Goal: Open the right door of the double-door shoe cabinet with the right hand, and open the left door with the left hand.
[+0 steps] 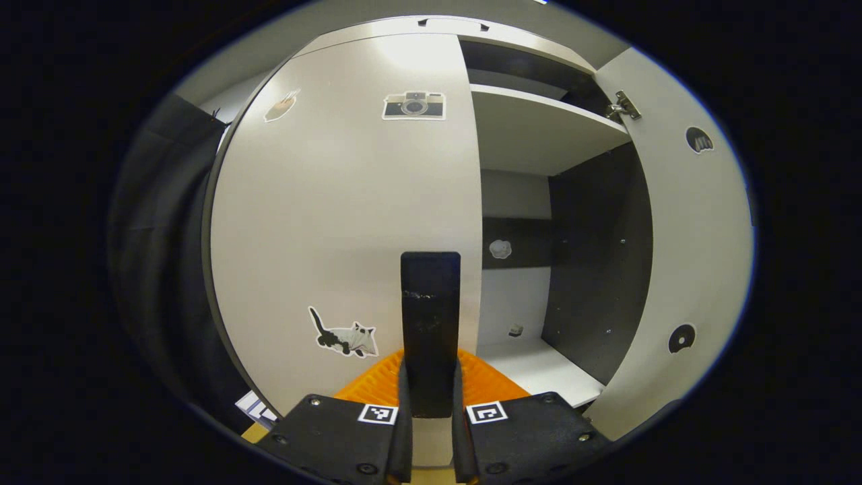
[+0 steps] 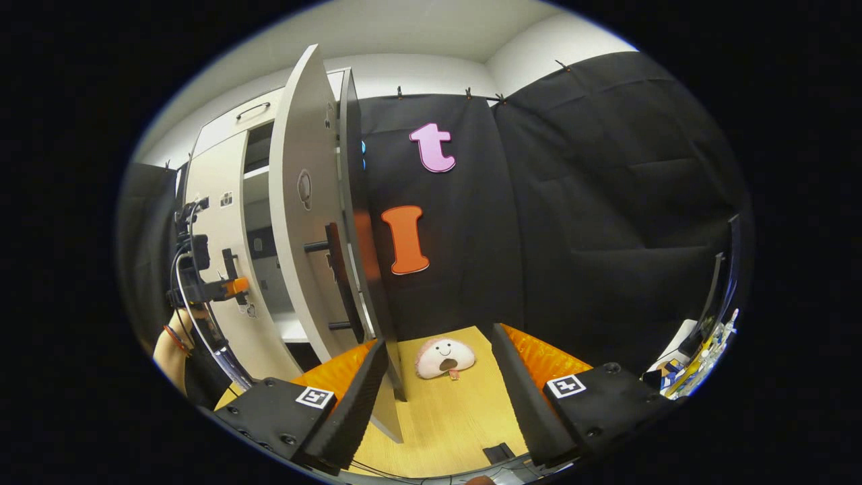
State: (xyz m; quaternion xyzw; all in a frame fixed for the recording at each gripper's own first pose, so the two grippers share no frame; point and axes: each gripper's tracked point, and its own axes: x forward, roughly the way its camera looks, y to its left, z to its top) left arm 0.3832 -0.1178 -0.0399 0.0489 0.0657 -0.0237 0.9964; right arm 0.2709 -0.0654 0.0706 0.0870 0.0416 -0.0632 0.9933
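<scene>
Pale grey laminate faces us: the left door (image 1: 343,222) sits closed, its dark upright handle (image 1: 430,323) clamped between the fingers of our left gripper (image 1: 429,404). The right door (image 2: 306,222) already stands swung wide, so we judge half the task done, with only the left pull remaining. Our right gripper (image 2: 441,397) hangs with jaws apart, holding nothing, near the open door's edge. We count two doors, three stickers on the left door, and one plush toy (image 2: 444,358) on the floor.
</scene>
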